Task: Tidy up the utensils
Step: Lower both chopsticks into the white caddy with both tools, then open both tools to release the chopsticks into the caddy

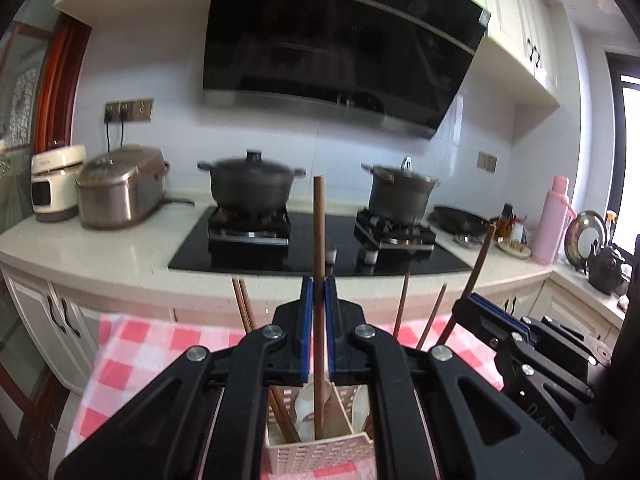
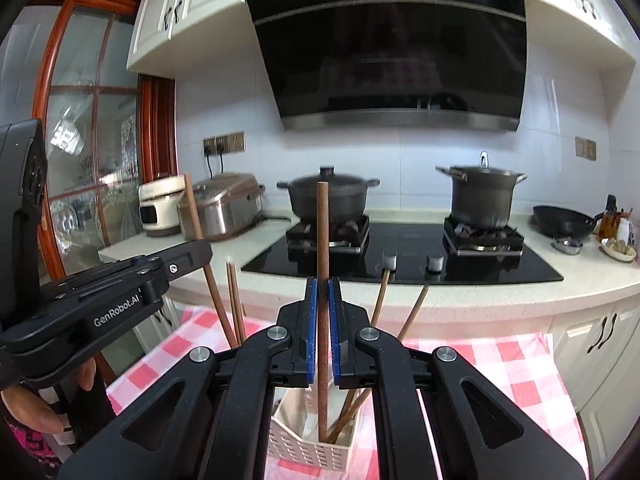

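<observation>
Currently: my left gripper (image 1: 319,292) and right gripper (image 2: 323,292) each pinch one upright chopstick (image 1: 319,240), lower ends inside the holder (image 1: 320,450) directly below.

Daylit kitchen, soft and slightly blurred, with heavy fisheye bending.

Light enters from the window (image 1: 630,160) at right, blown out white; the range hood (image 1: 340,40) reflects faint glare. Pots (image 1: 250,184) smear with motion blur, corners vignette to black, and cabinet lines curve.

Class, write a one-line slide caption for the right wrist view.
Right gripper lowers a wooden chopstick upright into the white utensil holder.
</observation>
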{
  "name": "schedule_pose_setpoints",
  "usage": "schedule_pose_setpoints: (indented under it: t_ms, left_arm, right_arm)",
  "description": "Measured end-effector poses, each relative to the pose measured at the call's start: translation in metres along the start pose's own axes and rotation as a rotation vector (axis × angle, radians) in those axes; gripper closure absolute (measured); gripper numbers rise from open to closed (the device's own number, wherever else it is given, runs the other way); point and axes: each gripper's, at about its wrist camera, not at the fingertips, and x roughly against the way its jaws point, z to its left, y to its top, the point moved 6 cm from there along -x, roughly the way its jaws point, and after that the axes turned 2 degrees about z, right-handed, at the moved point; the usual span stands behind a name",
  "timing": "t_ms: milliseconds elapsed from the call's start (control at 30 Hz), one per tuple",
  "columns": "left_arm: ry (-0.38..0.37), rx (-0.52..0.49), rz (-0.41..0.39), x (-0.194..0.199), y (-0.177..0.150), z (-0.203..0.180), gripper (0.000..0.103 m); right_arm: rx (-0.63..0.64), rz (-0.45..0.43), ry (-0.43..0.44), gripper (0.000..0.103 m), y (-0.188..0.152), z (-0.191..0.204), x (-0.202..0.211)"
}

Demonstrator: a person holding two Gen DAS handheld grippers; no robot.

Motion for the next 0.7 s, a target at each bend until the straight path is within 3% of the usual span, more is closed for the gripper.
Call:
schedule_pose_setpoints:
  t_ms: [267, 400, 500, 567, 700]
  left_arm:
    - [0.007, 0.005, 0.118, -0.033, -0.037, 0.012, 0.097]
    - [0.028, 0.017, 0.136, -0.038, -0.049, 0.02, 0.095]
    - [0.04, 0.026, 0.119, -0.03, -0.05, 0.025, 0.078]
    - [0.058, 0.03, 0.091, -0.021, -0.048, 0.028, 0.06]
    - [0.091, 0.04, 0.047, 0.0, -0.048, 0.038, 0.052]
  right_arm:
    - [-0.024, 0.118, 0.012, 0.097, -0.021, -0.004, -0.03]
    - [-0.031, 0.128, 0.011, 0.096, -0.025, -0.003, -0.039]
    - [-0.039, 0.133, 0.013, 0.096, -0.025, -0.005, -0.044]
    - [-0.037, 0.143, 0.003, 0.096, -0.027, -0.006, -0.049]
    - [-0.039, 0.151, -0.027, 0.09, -0.031, -0.012, -0.054]
